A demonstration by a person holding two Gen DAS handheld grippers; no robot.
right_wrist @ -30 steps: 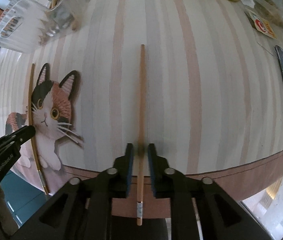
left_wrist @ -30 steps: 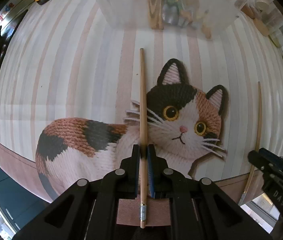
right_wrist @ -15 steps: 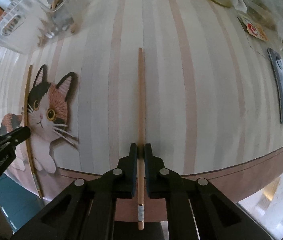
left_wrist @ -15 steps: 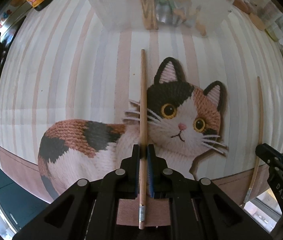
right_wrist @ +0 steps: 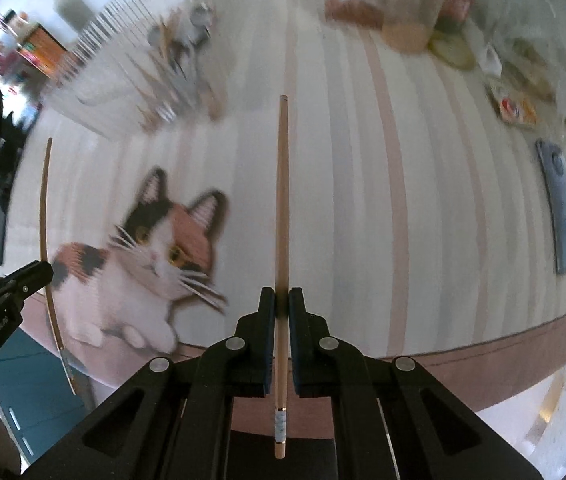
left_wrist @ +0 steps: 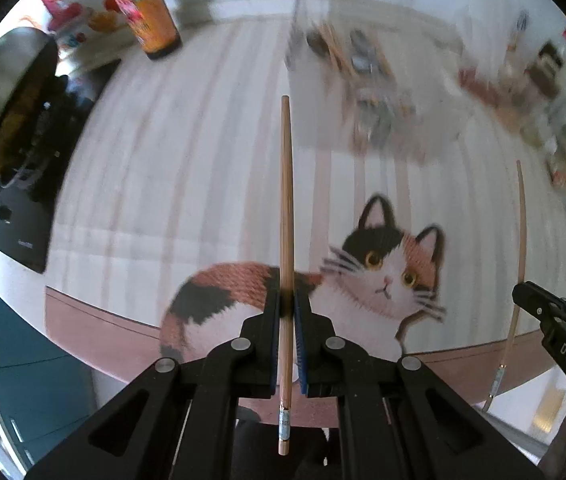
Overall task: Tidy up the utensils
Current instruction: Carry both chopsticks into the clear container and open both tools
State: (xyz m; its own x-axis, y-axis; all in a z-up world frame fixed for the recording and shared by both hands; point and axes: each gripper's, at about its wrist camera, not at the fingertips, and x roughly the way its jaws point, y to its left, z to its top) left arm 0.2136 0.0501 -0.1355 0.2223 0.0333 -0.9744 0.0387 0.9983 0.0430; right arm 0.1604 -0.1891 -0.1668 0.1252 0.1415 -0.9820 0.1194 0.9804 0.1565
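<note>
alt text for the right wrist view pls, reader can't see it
The right gripper is shut on a wooden chopstick that points away over a striped tablecloth printed with a calico cat. At far left the left gripper holds a second chopstick; a blurred clear utensil bin sits beyond.

Open striped tablecloth (right_wrist: 363, 200) ahead of both chopsticks. Obstructions: clear utensil bin (left_wrist: 363, 92) at far edge, jars (right_wrist: 415, 12) far right, phone (right_wrist: 561, 208) along right side.

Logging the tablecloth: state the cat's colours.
Calico cat print: white, orange and black, yellow eyes. Left wrist view shows it best.
</note>
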